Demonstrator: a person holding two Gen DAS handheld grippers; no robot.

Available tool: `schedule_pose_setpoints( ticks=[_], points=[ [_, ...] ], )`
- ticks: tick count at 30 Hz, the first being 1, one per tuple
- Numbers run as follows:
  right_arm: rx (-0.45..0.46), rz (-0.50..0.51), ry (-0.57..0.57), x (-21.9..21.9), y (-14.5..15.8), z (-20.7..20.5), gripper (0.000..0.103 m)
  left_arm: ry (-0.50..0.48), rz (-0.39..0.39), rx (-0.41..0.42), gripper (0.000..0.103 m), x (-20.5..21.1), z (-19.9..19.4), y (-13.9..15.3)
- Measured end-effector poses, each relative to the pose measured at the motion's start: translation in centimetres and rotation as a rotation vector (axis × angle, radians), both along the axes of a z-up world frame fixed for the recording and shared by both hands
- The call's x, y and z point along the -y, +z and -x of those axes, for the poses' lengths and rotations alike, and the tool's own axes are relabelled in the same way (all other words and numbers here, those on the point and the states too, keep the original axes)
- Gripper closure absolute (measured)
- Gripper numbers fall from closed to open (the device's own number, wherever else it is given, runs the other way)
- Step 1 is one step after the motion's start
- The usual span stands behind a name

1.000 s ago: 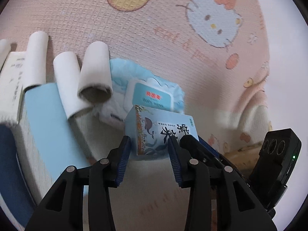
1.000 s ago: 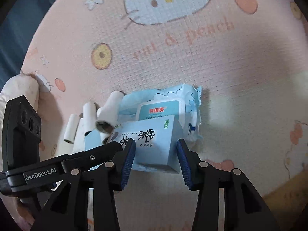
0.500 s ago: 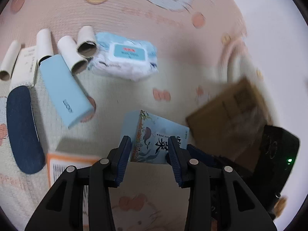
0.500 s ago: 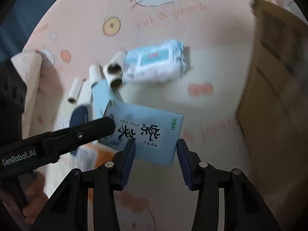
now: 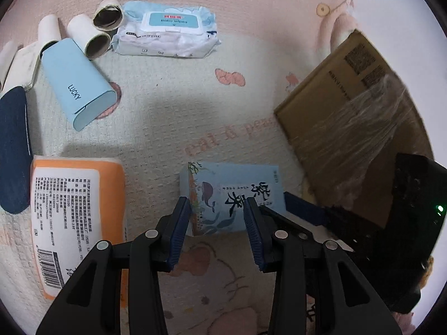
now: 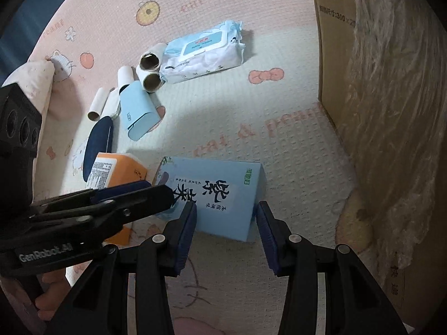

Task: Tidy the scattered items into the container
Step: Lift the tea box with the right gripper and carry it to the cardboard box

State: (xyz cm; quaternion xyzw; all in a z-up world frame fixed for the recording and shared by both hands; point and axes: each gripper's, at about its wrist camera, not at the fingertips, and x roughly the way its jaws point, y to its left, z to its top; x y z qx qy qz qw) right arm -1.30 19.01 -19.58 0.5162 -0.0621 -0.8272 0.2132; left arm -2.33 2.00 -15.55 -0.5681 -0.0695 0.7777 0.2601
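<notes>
Blue box (image 5: 232, 195): gripped at both ends by left gripper (image 5: 218, 223) and right gripper (image 6: 226, 231), jaws half-open on it, above mat, near carton (image 5: 349, 117). Unpacked: wipes (image 5: 167, 33), 4 tubes, case, orange pack.

A pink and cream play mat (image 5: 178, 128) printed with cartoon cats, bows and lettering covers the floor.

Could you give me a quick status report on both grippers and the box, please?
Left gripper and right gripper both clamped on the blue box, carried together. Cardboard carton close on the right. Nothing in the way.
</notes>
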Motion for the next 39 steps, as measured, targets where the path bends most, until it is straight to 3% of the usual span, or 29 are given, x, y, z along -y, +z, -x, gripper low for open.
schedule_pose_setpoints(
  ticks=[4, 7, 8, 10, 17, 29, 34, 39],
  points=[
    [-0.022, -0.031, 0.007, 0.0, 0.3, -0.5, 0.059, 0.008, 0.015, 0.014, 0.059, 0.0, -0.1, -0.1],
    [-0.047, -0.068, 0.011, 0.0, 0.3, -0.8, 0.048, 0.023, -0.007, 0.054, 0.057, 0.4, 0.1, -0.4],
    [-0.046, -0.065, 0.01, -0.1, 0.2, -0.7, 0.046, 0.025, -0.015, 0.072, 0.051, 0.4, 0.3, -0.6],
    [-0.036, -0.02, 0.004, -0.5, -0.2, -0.6, 0.045, 0.036, -0.03, 0.126, 0.049, 0.4, 0.7, -1.4],
    [0.055, 0.16, -0.071, -2.2, -1.7, 0.5, 0.041, 0.076, -0.057, 0.168, 0.049, 0.6, 1.8, -2.4],
    [0.006, 0.165, -0.022, -1.0, -1.6, 0.7, 0.037, 0.049, -0.071, 0.196, 0.052, 0.7, 3.7, -2.4],
    [-0.043, 0.13, 0.011, -0.4, 0.0, 0.7, 0.038, 0.016, -0.059, 0.114, 0.053, 1.1, 3.1, 0.2],
    [-0.172, 0.114, 0.042, 0.3, 4.4, 0.0, 0.038, 0.037, -0.12, 0.017, 0.053, 2.1, 2.5, 4.6]
  ],
)
